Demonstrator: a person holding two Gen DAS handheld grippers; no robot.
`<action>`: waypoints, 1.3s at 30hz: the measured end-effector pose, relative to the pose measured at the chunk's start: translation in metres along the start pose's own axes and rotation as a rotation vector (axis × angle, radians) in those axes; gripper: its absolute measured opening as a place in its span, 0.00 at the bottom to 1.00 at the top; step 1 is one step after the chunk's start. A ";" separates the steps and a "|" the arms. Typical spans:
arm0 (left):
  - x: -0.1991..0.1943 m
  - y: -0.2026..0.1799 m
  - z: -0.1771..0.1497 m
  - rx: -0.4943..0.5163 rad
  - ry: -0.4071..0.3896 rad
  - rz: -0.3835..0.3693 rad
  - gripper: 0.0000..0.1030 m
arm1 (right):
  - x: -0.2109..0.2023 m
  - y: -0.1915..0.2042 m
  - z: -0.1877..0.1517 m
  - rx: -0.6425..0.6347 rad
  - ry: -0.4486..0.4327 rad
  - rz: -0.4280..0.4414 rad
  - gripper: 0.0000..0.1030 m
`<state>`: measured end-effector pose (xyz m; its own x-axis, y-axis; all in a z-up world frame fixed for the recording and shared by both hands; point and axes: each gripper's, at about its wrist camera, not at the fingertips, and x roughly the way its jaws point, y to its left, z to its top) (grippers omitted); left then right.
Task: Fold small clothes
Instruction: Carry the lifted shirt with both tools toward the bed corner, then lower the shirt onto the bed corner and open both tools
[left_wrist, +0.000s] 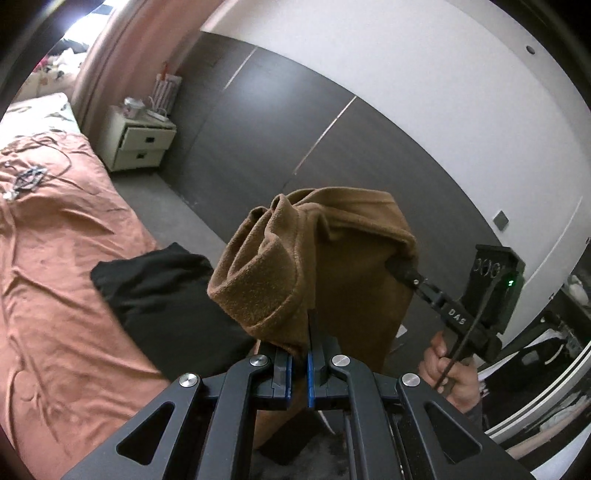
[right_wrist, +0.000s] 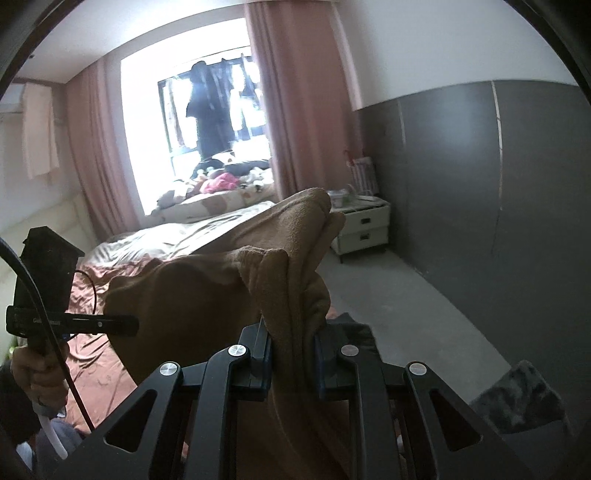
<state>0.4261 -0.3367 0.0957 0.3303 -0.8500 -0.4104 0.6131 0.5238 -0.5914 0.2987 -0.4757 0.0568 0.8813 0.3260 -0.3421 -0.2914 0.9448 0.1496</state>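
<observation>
A brown fleece garment (left_wrist: 332, 221) hangs in the air between both grippers, above the edge of the bed. My left gripper (left_wrist: 308, 325) is shut on one bunched corner of it, and the cloth hides the fingertips. My right gripper (left_wrist: 397, 266) comes in from the right, held by a hand (left_wrist: 450, 373), and is shut on another part of the top edge. In the right wrist view the brown garment (right_wrist: 184, 295) drapes through the right gripper (right_wrist: 291, 328), a thick fold pinched between its pads. The left gripper (right_wrist: 131, 325) bites the cloth at the left.
A bed with a salmon sheet (left_wrist: 55, 277) lies to the left, with a black cloth (left_wrist: 166, 291) on its near edge and cables further up. A white nightstand (left_wrist: 136, 140) stands by the dark wall panels (left_wrist: 258, 129). Grey carpet (right_wrist: 388, 288) and a grey fuzzy rug (right_wrist: 517, 398) lie below.
</observation>
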 end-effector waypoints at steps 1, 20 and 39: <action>0.005 0.001 0.002 0.001 0.005 -0.002 0.05 | 0.001 0.001 -0.002 0.007 0.002 -0.003 0.14; 0.091 0.113 0.031 -0.068 0.091 0.028 0.05 | 0.088 0.021 -0.001 0.076 0.121 -0.103 0.14; 0.171 0.265 0.051 -0.135 0.139 0.035 0.05 | 0.196 0.003 0.017 0.083 0.290 -0.191 0.14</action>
<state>0.6812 -0.3463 -0.0959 0.2420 -0.8202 -0.5183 0.4983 0.5634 -0.6590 0.4772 -0.4099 0.0057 0.7712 0.1502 -0.6187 -0.0895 0.9877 0.1283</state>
